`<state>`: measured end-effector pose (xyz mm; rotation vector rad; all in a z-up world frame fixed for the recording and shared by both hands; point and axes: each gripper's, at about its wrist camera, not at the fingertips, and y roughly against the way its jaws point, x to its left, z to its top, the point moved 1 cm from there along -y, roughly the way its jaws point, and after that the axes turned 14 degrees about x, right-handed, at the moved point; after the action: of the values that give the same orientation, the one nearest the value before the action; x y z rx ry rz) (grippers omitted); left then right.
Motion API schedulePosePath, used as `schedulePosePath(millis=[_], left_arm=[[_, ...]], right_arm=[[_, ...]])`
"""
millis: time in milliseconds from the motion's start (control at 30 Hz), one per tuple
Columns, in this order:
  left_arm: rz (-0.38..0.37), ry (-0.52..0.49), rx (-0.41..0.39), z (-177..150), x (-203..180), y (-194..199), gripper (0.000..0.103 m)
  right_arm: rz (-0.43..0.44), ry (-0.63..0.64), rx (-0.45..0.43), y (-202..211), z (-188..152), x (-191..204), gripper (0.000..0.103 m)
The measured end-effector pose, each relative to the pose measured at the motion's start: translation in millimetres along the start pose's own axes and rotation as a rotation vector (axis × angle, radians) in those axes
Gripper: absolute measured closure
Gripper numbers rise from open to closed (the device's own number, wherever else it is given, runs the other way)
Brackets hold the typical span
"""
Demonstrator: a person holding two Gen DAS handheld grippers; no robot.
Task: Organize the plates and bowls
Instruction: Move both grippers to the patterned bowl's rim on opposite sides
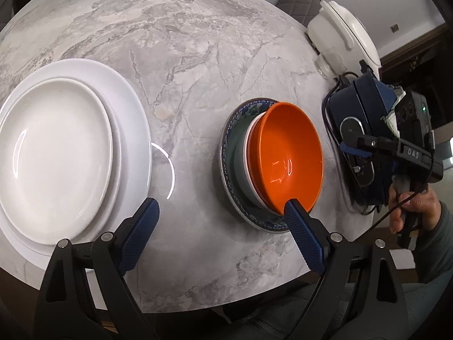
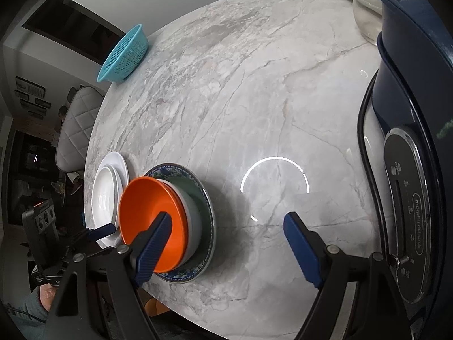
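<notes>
Where the marble table (image 1: 198, 42) fills both views, the stock reads as follows. Orange bowl (image 1: 286, 158): nested in a pale bowl (image 1: 240, 161), the pair seated on a blue-patterned plate (image 1: 226, 130), near the table's front edge. White plates: small plate (image 1: 53, 153) stacked on a large plate (image 1: 133, 107), well apart to the left of the bowl stack. Left gripper (image 1: 220, 206): jaws spread wide, holding nothing, hovering above the table between the two stacks; its right finger (image 1: 303, 235) overlaps the orange bowl's near rim in view, contact not discernible. Right gripper (image 2: 226, 223): jaws spread, holding nothing, above bare marble to the right of the bowl stack; its left finger (image 2: 154, 243) crosses in front of the orange bowl. Other items: dark blue appliance (image 2: 407, 113) with a black cord at the table's right side, white cooker (image 1: 339, 28) beyond it, teal basket (image 2: 124, 53) at the far edge.
</notes>
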<state>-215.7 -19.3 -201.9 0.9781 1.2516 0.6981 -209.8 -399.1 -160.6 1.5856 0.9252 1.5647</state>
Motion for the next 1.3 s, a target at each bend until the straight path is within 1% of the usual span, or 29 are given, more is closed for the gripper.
schedulePosePath(millis=[133, 200, 267, 367, 533, 600, 667, 767, 900, 967, 1000, 1033, 1133, 1200, 1300], left_arm=[[0.005, 0.051, -0.043, -1, 2, 0, 0.013], [0.007, 0.08, -0.035, -3, 1, -4, 0.013], [-0.007, 0.098, -0.031, -4, 1, -8, 0.013], [-0.006, 0.09, -0.027, -4, -4, -14, 0.013], [0.022, 0.095, -0.023, 2, -2, -22, 0.015], [0.014, 0.099, -0.018, 4, 2, -23, 0.021], [-0.014, 0.11, -0.015, 5, 5, -23, 0.031], [-0.061, 0.138, -0.022, 1, 10, -17, 0.032], [-0.09, 0.17, -0.074, -4, 21, -5, 0.032], [-0.102, 0.181, -0.075, -4, 24, -5, 0.032], [-0.097, 0.178, -0.073, -2, 23, -6, 0.034], [-0.092, 0.175, -0.068, -1, 23, -7, 0.038], [-0.102, 0.189, -0.063, 1, 24, -11, 0.039], [-0.105, 0.183, -0.066, 1, 23, -12, 0.043], [-0.099, 0.187, -0.08, 0, 24, -9, 0.049]], right_arm=[[0.016, 0.034, 0.043, -7, 4, -8, 0.02], [0.021, 0.054, 0.063, -12, 5, -10, 0.02], [0.032, 0.068, 0.086, -17, 6, -12, 0.02], [0.047, 0.096, 0.113, -23, 6, -11, 0.021], [0.045, 0.135, 0.151, -30, 7, -8, 0.025], [0.049, 0.139, 0.157, -31, 8, -9, 0.028], [0.053, 0.134, 0.16, -32, 9, -11, 0.029], [0.059, 0.127, 0.165, -31, 11, -14, 0.029], [0.057, 0.127, 0.173, -32, 11, -15, 0.029], [0.055, 0.127, 0.18, -34, 13, -15, 0.029], [0.054, 0.129, 0.186, -35, 13, -15, 0.03], [0.052, 0.131, 0.192, -37, 13, -13, 0.03], [0.046, 0.134, 0.209, -42, 14, -12, 0.033], [0.048, 0.131, 0.213, -44, 15, -11, 0.036], [0.05, 0.13, 0.218, -45, 15, -12, 0.037]])
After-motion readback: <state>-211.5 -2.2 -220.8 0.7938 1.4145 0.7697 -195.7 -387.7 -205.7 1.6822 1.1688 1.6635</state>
